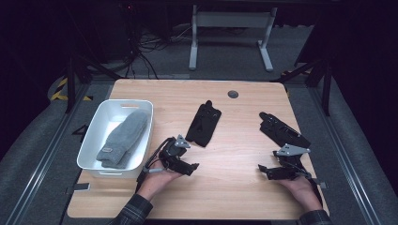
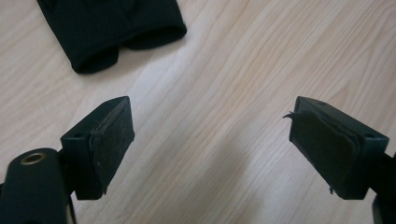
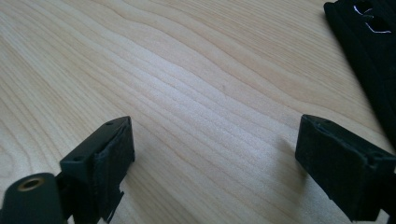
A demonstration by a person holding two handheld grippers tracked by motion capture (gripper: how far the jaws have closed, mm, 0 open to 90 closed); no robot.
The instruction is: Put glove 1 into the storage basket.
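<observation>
High view: your left tool (image 1: 190,168) sits low over the surface (image 1: 234,140), jaws spread apart with nothing between them, nose toward 3 o'clock. The nearest black glove (image 1: 203,123) lies flat at about 1 o'clock from it, close but not touching, so you look lined up to go for its cuff end. Your right tool (image 1: 264,171) rests at the lower right, jaws also apart and empty, pointing to 9 o'clock, probably parked so it stays clear. The second black glove (image 1: 283,131) lies at 12 o'clock from it, apart. The white bin (image 1: 89,140) at 9 o'clock of the left tool holds a grey mitten (image 1: 123,139), likely where the gloves go.

Left gripper view: pads (image 2: 109,144) wide, bare wood between them; the glove's cuff (image 2: 112,28) is at 11 o'clock, ahead of the jaws. This gives the open cuff edge, which the high view is too small to show.

Right gripper view: pads (image 3: 109,161) wide over bare wood; the other glove's edge (image 3: 369,60) is at 2 o'clock. No bin here.
</observation>
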